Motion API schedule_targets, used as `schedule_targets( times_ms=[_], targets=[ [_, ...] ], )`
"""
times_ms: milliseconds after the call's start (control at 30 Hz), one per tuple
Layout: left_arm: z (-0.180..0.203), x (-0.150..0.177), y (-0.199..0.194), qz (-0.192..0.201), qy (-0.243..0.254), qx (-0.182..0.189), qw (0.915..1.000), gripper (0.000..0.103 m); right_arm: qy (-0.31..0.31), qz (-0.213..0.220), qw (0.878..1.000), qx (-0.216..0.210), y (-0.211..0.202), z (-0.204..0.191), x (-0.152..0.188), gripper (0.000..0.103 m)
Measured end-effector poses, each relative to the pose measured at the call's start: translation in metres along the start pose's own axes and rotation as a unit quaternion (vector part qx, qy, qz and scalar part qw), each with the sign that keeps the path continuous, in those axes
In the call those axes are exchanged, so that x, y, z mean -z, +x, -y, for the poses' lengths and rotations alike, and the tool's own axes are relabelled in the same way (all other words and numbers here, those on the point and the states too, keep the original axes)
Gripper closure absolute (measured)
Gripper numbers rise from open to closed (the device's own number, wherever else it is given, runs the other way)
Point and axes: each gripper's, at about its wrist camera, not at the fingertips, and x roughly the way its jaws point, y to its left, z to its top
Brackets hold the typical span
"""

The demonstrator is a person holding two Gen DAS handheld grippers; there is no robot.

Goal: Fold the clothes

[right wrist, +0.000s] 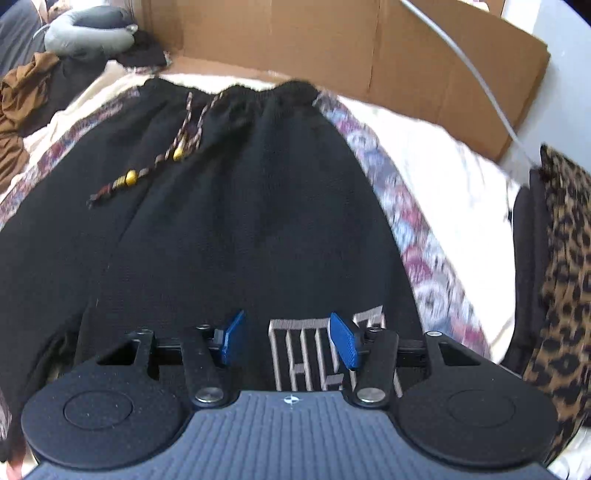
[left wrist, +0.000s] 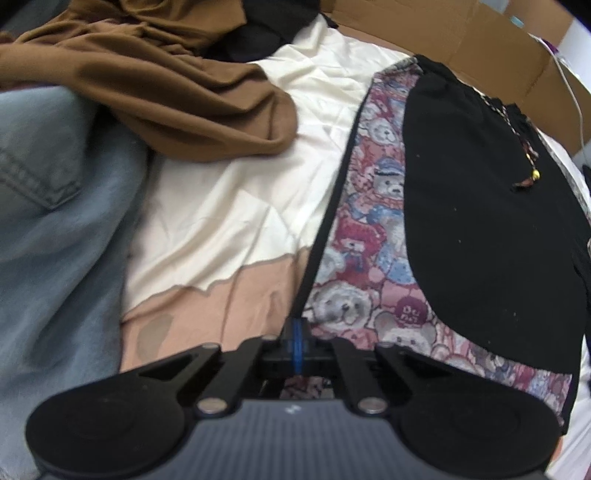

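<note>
Black knit shorts (right wrist: pixel 229 221) with teddy-bear tapestry side panels (left wrist: pixel 369 229) lie flat on a cream sheet (left wrist: pixel 236 206). A beaded drawstring (right wrist: pixel 147 173) trails from the waistband at the far end. My left gripper (left wrist: pixel 297 341) is shut on the black-trimmed edge (left wrist: pixel 325 221) of the bear panel at the shorts' near left side. My right gripper (right wrist: pixel 290 339) is open over the near part of the shorts, its blue pads (right wrist: pixel 232 338) on either side of a grey embroidered patch (right wrist: pixel 314 354) with nothing between them.
Blue jeans (left wrist: pixel 48 240) and a brown garment (left wrist: pixel 166 85) lie to the left. Cardboard (right wrist: pixel 332 48) stands behind the shorts, with a white cable (right wrist: pixel 480 85) across it. Leopard-print fabric (right wrist: pixel 565 266) sits at the right, and a grey neck pillow (right wrist: pixel 85 33) at the far left.
</note>
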Motion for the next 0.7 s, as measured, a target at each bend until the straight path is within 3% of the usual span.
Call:
schedule_targets(
  times_ms=[67, 200, 300, 467, 533, 567, 700],
  targets=[
    [-0.004, 0.000, -0.004, 0.000, -0.019, 0.007, 0.9998, 0.096, -0.002, 0.009, 1.000, 0.003, 0.004, 0.003, -0.012, 0.047],
    [-0.008, 0.003, -0.012, 0.005, -0.042, 0.039, 0.9983, 0.069, -0.021, 0.027, 0.999, 0.007, 0.015, 0.008, -0.039, 0.055],
    [-0.005, 0.006, -0.007, -0.005, -0.030, 0.025, 0.9992, 0.062, -0.017, 0.040, 0.999, 0.008, 0.027, 0.011, -0.062, 0.057],
    [-0.011, 0.019, 0.005, -0.023, -0.049, 0.028, 0.9981, 0.064, -0.011, 0.056, 0.998, 0.006, 0.047, 0.011, -0.095, 0.057],
    [-0.011, 0.022, 0.006, -0.025, -0.041, 0.031, 0.9984, 0.079, -0.016, 0.058, 0.998, 0.008, 0.055, 0.009, -0.106, 0.057],
    [-0.010, 0.023, 0.006, -0.027, -0.035, 0.032, 0.9985, 0.095, -0.018, 0.059, 0.998, 0.009, 0.060, 0.008, -0.112, 0.057],
    [-0.015, 0.029, 0.003, -0.022, -0.031, 0.039, 0.9985, 0.097, -0.025, 0.055, 0.998, 0.018, 0.079, 0.004, -0.129, 0.058]
  ],
)
